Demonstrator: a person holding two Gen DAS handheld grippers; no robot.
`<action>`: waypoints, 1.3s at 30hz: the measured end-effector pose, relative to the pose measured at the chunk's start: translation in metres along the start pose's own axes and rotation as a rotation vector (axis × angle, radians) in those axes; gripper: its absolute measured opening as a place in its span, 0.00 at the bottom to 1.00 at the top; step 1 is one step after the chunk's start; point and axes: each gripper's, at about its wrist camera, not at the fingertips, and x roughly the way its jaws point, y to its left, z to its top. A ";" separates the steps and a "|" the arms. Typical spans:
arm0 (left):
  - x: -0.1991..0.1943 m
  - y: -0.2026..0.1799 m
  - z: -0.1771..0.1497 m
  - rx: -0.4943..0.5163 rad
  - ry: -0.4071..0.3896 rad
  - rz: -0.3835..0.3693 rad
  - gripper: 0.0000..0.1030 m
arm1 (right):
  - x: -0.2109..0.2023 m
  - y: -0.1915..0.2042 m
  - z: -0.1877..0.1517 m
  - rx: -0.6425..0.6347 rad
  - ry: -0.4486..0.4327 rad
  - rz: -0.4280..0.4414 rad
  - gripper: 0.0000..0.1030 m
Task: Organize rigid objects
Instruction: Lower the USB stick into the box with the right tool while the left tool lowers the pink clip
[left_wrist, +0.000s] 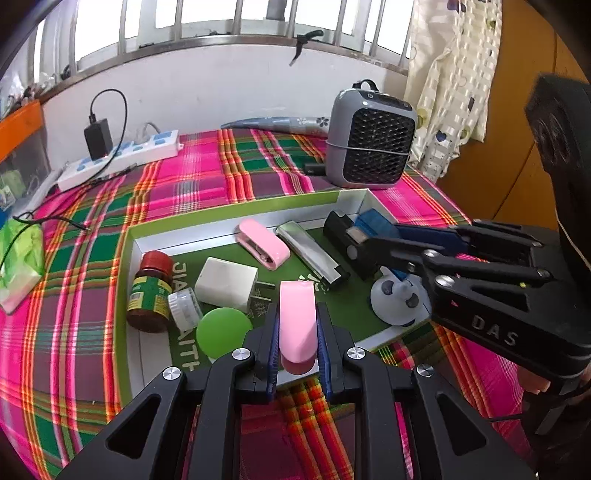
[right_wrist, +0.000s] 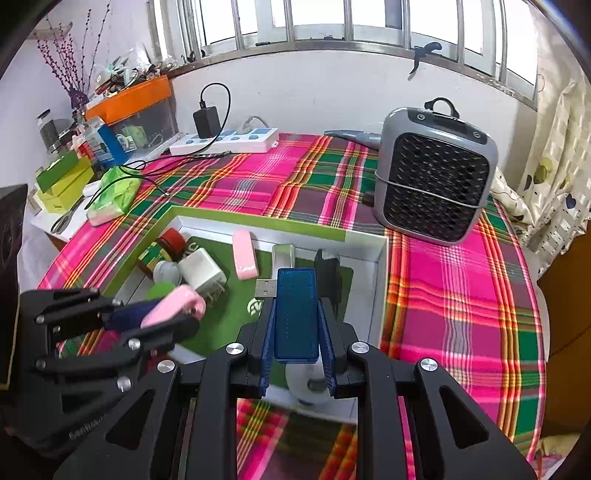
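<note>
A: We are looking at the biggest thing first, the counter (right_wrist: 443, 295), which is wearing a pink and green plaid cloth. At about one o'clock on it the grey fan heater (right_wrist: 436, 177) is standing upright, and at eleven o'clock the white power strip (right_wrist: 225, 142) is lying against the wall.

B: Next down in size, we are working over the green-rimmed tray (left_wrist: 236, 216), which is sitting in the middle of the counter. Inside it, at nine o'clock, the brown medicine bottle (left_wrist: 151, 291) is standing beside the white charger block (left_wrist: 225, 284). A pink case (left_wrist: 263, 243) is lying at twelve o'clock, just beside a silver bar (left_wrist: 310, 251).

A: Our left claw (left_wrist: 297, 343) is clenching a second pink case (left_wrist: 298, 321), with both blue pads pressing its sides. It is sitting at the tray's six o'clock edge; whether it is touching the tray floor we cannot tell.

B: Our right claw (right_wrist: 297, 336) is gripping the blue USB stick (right_wrist: 295, 310), its metal plug poking out toward ten o'clock. We are holding it above the tray's near right part, with a white round toy (right_wrist: 308, 386) lying beneath the claw.
</note>
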 end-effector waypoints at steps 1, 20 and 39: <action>0.002 0.000 0.000 0.000 0.005 0.000 0.17 | 0.004 0.000 0.003 0.001 0.003 0.001 0.23; 0.030 0.005 0.000 -0.016 0.049 0.002 0.17 | 0.047 0.002 0.019 -0.009 0.069 0.025 0.23; 0.035 0.009 -0.001 -0.035 0.064 0.002 0.17 | 0.056 0.002 0.020 -0.012 0.069 0.037 0.23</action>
